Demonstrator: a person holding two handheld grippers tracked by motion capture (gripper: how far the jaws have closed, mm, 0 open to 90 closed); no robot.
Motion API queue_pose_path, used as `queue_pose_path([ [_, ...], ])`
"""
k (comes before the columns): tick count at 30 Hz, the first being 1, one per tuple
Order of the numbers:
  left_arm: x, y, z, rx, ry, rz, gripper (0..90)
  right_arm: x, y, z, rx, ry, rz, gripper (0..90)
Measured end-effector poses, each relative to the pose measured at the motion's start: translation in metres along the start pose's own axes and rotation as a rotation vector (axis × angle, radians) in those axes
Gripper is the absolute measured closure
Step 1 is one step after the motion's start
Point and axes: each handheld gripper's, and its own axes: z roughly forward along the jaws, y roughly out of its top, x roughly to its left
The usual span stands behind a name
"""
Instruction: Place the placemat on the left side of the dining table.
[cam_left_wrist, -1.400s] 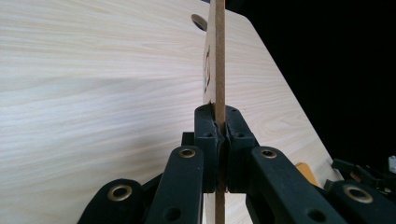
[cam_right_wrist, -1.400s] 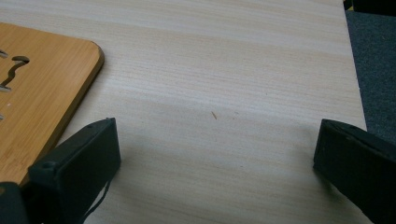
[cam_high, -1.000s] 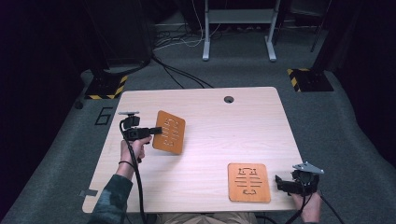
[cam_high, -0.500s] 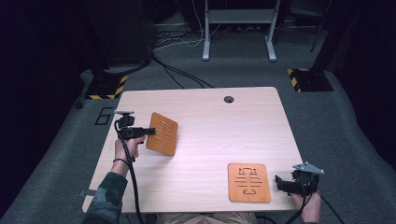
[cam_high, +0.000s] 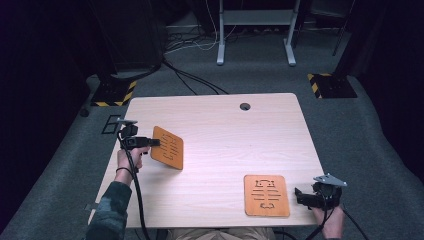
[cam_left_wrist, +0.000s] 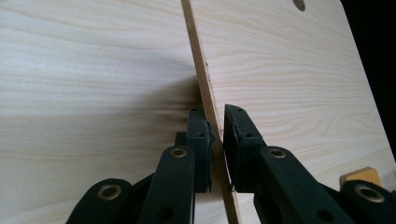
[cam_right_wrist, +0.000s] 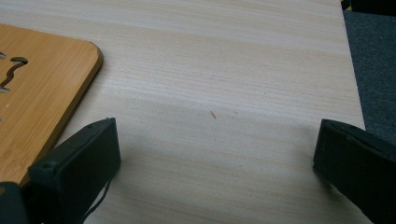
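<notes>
The tilted wooden panel (cam_high: 167, 148) stands on its edge at the left side of the counter (cam_high: 220, 125). Your left hand-held gripper (cam_high: 155, 142) pinches its left edge, and its jaws have just been opening slightly. The second panel (cam_high: 266, 195) lies flat near you, just left of your right hand-held gripper (cam_high: 298, 196), whose jaws are wide and empty.

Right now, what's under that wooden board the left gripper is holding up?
Bare table and the board's shadow; the tilted board itself covers the spot beneath its lower edge. The left gripper clamps its edge.
</notes>
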Motion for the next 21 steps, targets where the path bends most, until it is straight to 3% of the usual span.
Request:
queue_pose_path([
  [10,0.015,-0.001,0.0,0.011,0.057,-0.009,75.4,0.0,0.0,0.0,0.002,-0.001,0.006,0.0],
  [13,0.019,-0.002,0.0,0.002,0.069,-0.023,74.7,0.0,0.0,0.0,0.0,0.0,0.006,0.0],
  [21,0.024,-0.001,-0.002,-0.016,0.117,-0.013,72.3,0.0,0.0,0.0,0.001,-0.002,0.001,0.0],
])
